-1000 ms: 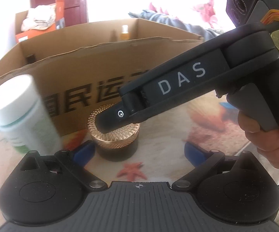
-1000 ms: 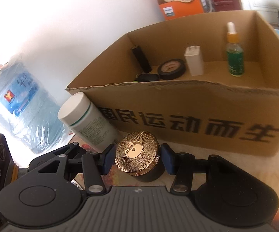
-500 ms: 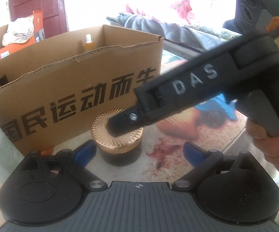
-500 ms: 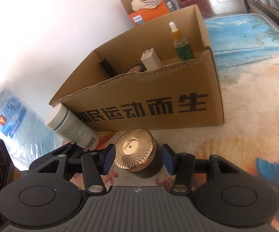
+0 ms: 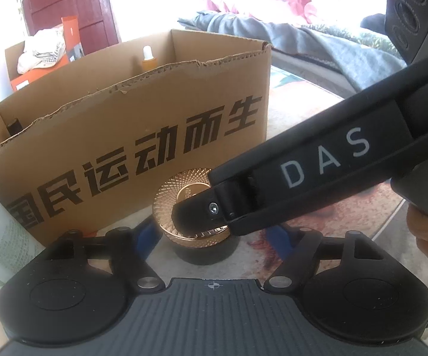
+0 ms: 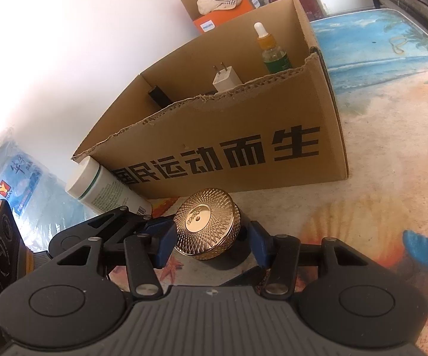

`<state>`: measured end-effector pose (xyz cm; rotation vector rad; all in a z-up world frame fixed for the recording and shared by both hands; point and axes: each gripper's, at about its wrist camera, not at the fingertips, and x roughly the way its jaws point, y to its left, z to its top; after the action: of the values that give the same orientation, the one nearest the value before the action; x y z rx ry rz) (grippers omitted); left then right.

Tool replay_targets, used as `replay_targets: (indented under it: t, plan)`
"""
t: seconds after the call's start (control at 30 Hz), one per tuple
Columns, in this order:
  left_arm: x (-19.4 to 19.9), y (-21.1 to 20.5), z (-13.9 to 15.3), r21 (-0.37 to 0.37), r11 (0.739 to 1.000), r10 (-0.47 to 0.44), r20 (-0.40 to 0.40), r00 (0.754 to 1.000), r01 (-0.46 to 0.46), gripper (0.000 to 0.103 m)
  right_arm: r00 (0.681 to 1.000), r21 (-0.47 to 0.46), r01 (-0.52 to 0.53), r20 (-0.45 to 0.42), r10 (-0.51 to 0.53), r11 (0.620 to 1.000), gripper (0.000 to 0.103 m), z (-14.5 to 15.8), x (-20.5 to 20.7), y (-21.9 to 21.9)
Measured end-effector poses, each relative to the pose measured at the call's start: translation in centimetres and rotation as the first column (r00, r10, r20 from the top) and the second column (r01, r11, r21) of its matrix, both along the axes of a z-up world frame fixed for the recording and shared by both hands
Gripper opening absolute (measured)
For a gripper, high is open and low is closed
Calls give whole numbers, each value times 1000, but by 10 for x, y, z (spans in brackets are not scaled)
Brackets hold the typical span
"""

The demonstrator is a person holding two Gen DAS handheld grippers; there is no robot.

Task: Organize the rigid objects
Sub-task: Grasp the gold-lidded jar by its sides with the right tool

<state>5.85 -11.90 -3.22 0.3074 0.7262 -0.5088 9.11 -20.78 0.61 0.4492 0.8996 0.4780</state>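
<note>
A jar with a gold patterned lid and a dark body stands tilted on the beach-print table, just in front of the cardboard box. My right gripper is shut on the jar, its blue pads at either side. In the left wrist view one right finger lies across the jar's lid. My left gripper straddles the same jar; its jaws are closing, with gaps left between the pads and the jar. A white bottle leans by the box's left corner.
The box holds a dropper bottle, a white charger and a black item. A blue water jug lies at the left. An orange box with a white cloth stands behind. A hand grips the right handle.
Both views swung, so the box and white bottle slid leftward in frame. The right gripper rolled with the jar, which now looks tilted. The left jaws came closer together around the jar.
</note>
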Motion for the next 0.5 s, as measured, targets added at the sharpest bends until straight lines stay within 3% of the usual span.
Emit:
replay_targets:
  t: [0.2, 0.5]
  plan:
    - [-2, 0, -1, 7, 1000, 16, 15, 1000, -16, 68, 1000, 3, 0, 6, 0, 1000, 56, -1, 1, -1]
    - [0, 1, 2, -4, 1000, 14, 2, 1000, -14, 68, 1000, -7, -2, 4, 2, 1000, 57, -1, 1, 1]
